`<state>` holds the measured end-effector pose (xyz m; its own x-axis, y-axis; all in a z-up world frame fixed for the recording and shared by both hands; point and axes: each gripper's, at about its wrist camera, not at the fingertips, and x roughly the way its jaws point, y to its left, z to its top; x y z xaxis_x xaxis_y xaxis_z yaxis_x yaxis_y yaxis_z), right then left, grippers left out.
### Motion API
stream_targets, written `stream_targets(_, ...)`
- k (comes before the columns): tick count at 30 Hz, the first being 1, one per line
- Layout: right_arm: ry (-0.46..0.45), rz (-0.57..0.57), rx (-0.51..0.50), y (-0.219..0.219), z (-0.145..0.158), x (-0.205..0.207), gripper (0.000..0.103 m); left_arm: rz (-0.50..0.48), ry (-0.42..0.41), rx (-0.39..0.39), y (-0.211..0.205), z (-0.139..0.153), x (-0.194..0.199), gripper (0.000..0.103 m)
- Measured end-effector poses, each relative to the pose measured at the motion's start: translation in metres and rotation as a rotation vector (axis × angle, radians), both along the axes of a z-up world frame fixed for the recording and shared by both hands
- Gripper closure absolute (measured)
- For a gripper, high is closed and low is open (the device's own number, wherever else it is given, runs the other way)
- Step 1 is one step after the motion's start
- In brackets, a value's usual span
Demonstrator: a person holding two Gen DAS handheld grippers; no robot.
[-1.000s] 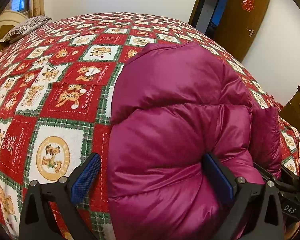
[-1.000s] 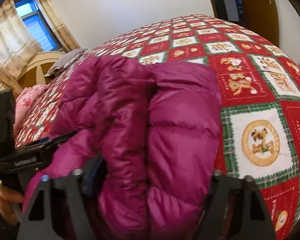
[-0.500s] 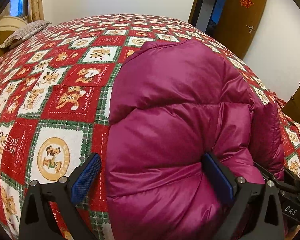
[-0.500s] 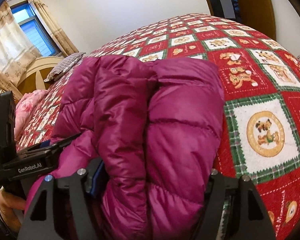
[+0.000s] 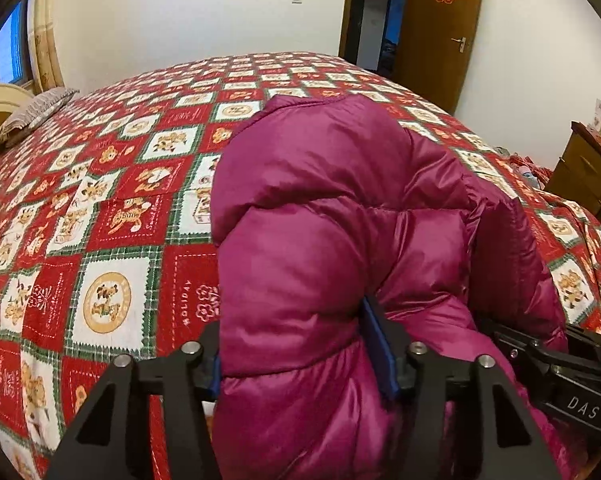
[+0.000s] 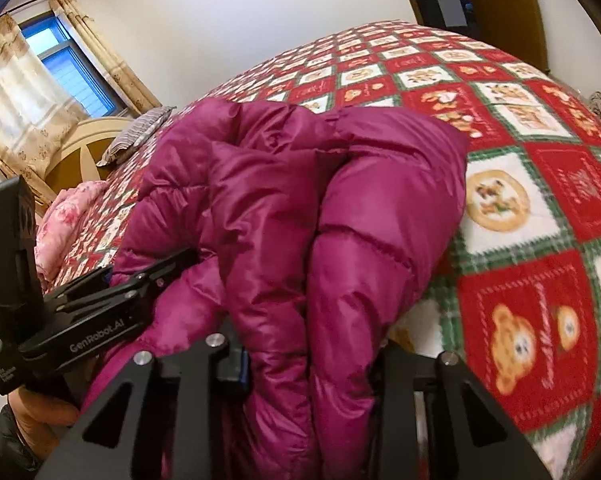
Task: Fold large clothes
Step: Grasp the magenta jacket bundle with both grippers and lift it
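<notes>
A magenta puffer jacket [image 5: 320, 208] lies bunched and folded on a bed with a red, green and white bear-print quilt [image 5: 112, 208]. My left gripper [image 5: 296, 360] has its jaws closing on the jacket's near left fold, and both blue pads press into the fabric. In the right wrist view the same jacket [image 6: 300, 200] fills the middle. My right gripper [image 6: 308, 364] is closing on its near right fold, with the pads sunk into the padding. Each gripper's black body shows in the other's view, the left one [image 6: 80, 320] held by a hand [image 6: 40, 412].
A striped pillow [image 5: 32, 114] and a pink bedding bundle [image 6: 64, 232] lie by the cream headboard [image 6: 84, 148]. A curtained window [image 6: 52, 76] is behind it. A brown door [image 5: 440, 32] and a wooden cabinet [image 5: 588, 176] stand to the right of the bed.
Both pairs of jaws have narrowed from wide apart onto the jacket's near folds. The near edge of the jacket has bunched up and risen slightly, and both views have pulled back.
</notes>
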<state>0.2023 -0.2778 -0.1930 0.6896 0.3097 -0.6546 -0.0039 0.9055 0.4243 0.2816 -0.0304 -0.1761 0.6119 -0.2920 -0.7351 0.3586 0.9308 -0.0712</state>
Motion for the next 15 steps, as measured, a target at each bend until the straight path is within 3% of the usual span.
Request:
stream_targets(7, -0.021, -0.046, -0.025, -0.01, 0.009, -0.017, 0.07, -0.029, 0.003, -0.053, -0.008, 0.01, -0.011, 0.057)
stream_targets(11, -0.044, -0.063, -0.079, -0.008, 0.013, -0.027, 0.071, -0.047, 0.043, -0.107, -0.008, 0.008, -0.009, 0.057)
stream_targets(15, -0.051, -0.069, -0.089, -0.01, 0.009, -0.028, 0.071, -0.025, 0.12, -0.167, 0.005, -0.002, 0.004, 0.042)
